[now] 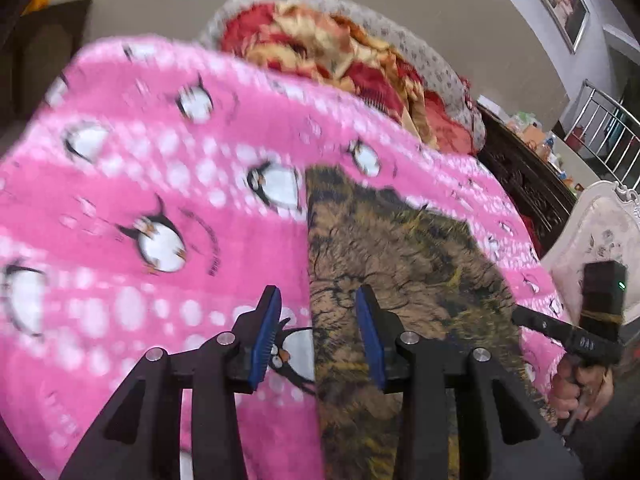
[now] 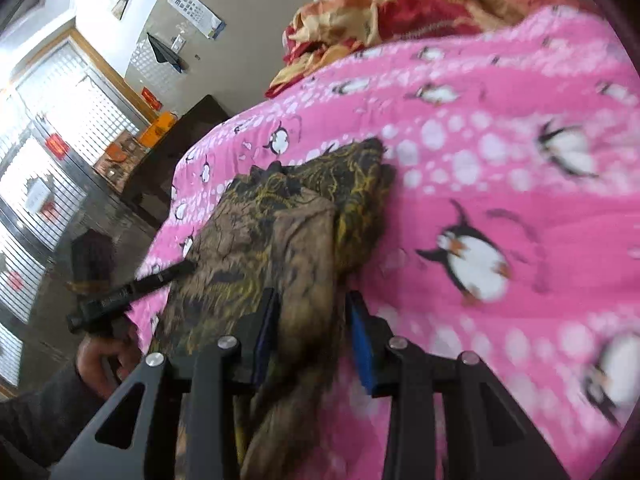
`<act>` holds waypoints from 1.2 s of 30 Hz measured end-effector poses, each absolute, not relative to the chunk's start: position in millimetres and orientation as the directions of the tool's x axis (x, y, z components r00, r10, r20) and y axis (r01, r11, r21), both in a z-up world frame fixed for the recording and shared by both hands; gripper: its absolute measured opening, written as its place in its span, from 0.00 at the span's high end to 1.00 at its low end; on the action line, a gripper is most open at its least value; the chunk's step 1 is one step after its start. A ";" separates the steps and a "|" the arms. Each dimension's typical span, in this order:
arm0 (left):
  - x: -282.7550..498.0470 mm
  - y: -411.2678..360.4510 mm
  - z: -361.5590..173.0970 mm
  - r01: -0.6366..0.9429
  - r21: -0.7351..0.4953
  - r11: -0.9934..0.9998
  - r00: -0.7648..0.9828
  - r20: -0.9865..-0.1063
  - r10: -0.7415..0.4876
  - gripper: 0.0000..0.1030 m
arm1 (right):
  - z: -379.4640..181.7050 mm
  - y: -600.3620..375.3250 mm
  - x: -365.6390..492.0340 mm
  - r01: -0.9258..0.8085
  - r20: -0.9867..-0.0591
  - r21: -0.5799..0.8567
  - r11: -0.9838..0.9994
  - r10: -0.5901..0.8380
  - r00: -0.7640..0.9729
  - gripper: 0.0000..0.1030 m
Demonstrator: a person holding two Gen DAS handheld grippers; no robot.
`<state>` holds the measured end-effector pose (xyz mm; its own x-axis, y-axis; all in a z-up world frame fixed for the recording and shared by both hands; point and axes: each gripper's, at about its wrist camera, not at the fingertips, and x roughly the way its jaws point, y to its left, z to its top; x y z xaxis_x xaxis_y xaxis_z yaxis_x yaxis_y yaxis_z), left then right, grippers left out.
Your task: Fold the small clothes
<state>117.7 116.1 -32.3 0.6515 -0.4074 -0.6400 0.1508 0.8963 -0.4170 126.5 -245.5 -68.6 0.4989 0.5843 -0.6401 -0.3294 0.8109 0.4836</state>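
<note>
A brown and olive patterned garment (image 1: 400, 264) lies partly folded on a pink penguin-print blanket (image 1: 160, 160). My left gripper (image 1: 318, 300) is open above the garment's left edge, blue pads apart, holding nothing. The right gripper's body (image 1: 568, 332) shows at the garment's right side. In the right wrist view the garment (image 2: 272, 232) lies folded over itself on the blanket (image 2: 500, 160). My right gripper (image 2: 310, 304) is open with a fold of the garment between its jaws, not clamped. The left gripper's finger (image 2: 160, 278) reaches onto the garment's left edge.
A red and gold quilt (image 1: 340, 60) is piled at the head of the bed, also in the right wrist view (image 2: 400, 4). A dark carved cabinet (image 1: 520, 184) and a white chair (image 1: 600, 240) stand to the right. A dark low cabinet (image 2: 176, 152) stands by the window.
</note>
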 end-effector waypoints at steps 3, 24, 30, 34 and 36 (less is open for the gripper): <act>97.2 101.8 -12.2 0.201 -0.410 0.890 0.671 -0.604 -0.430 0.84 | -30.7 -231.4 92.5 -0.369 -0.650 0.294 0.882 0.468 0.599 0.65; 61.7 64.2 -63.0 0.276 -0.383 0.882 0.636 -0.615 -0.466 0.83 | -20.6 -170.5 111.9 -0.267 -0.730 0.106 0.958 0.257 0.633 0.65; 61.7 60.1 -60.1 0.279 -0.367 0.887 0.637 -0.621 -0.457 0.82 | -74.3 -171.7 162.9 -0.263 -0.800 0.139 0.955 0.265 0.539 0.64; 64.0 58.4 -57.9 0.325 -0.406 0.854 0.613 -0.597 -0.517 0.60 | -50.3 -171.5 142.5 -0.258 -0.793 0.096 0.961 0.231 0.564 0.64; 64.7 56.1 -57.3 0.338 -0.409 0.848 0.608 -0.592 -0.528 0.53 | -35.4 -175.4 113.4 -0.273 -0.758 0.057 0.960 0.220 0.614 0.64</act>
